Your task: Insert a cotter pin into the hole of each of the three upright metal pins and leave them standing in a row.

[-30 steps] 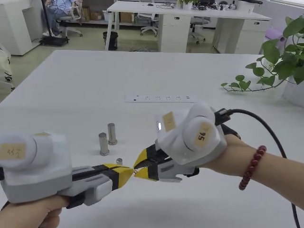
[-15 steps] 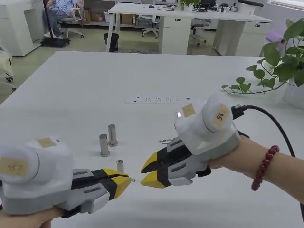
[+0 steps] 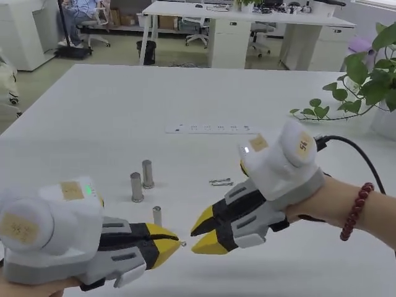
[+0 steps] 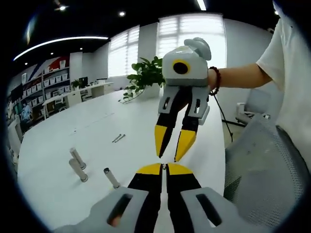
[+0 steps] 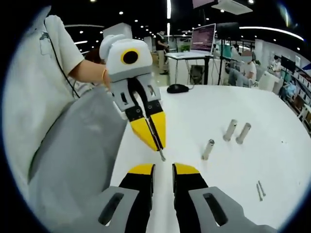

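Three short upright metal pins stand on the white table: two close together and a smaller one nearer me. My left gripper is shut on a thin cotter pin that sticks out past its yellow tips. My right gripper faces it tip to tip, a short gap away, with its jaws open and nothing between them. In the right gripper view the smaller metal pin stands just right of the cotter pin's end. Two loose cotter pins lie on the table beyond the right gripper.
A white power strip lies further back on the table. A potted plant trails over the right edge. A black cable runs from the right gripper. Desks and chairs stand beyond the table.
The right gripper, tip to tip with the left one a second ago, has opened and pulled back to the right. The left gripper keeps the cotter pin.
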The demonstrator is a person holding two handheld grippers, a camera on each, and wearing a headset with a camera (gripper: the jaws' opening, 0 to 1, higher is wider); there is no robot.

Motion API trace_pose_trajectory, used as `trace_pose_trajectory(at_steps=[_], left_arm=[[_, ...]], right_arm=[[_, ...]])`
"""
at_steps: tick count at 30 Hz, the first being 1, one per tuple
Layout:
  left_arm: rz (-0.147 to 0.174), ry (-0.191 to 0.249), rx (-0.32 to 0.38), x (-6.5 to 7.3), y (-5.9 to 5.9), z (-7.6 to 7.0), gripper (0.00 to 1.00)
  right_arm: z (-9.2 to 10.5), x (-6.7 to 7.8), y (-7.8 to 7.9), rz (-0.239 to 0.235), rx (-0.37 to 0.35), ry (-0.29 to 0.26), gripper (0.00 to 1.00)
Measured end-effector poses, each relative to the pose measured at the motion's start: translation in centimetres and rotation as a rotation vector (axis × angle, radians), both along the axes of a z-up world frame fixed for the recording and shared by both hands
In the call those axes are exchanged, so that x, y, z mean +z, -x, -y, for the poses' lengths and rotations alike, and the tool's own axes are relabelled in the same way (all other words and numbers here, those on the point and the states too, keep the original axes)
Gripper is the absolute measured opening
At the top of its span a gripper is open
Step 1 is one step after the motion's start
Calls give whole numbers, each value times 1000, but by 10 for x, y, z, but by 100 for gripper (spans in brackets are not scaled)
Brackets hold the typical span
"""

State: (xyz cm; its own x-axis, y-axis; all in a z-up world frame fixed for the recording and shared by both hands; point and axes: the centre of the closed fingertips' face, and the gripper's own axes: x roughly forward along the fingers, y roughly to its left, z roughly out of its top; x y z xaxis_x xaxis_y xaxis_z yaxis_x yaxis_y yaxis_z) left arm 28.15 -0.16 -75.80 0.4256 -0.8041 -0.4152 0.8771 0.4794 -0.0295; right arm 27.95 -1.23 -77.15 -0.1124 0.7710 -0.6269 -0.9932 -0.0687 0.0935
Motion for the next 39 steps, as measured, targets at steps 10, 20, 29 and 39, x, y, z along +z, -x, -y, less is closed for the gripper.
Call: trace_pose_trajectory(at_steps=[10, 20, 29, 39], left_arm=[[10, -22, -99, -2, 13, 10, 0], [20, -13, -164, 3, 24, 16, 0], [23, -5, -193, 5, 28, 19, 0], [21, 7, -190, 5, 27, 18, 0]], right_arm=[[0, -3, 18, -81, 63, -29, 16], [-3, -4, 29, -114, 107, -49, 13], [-2, -2, 34, -129, 125, -61, 6], [-1, 1, 35, -114, 124, -52, 4]])
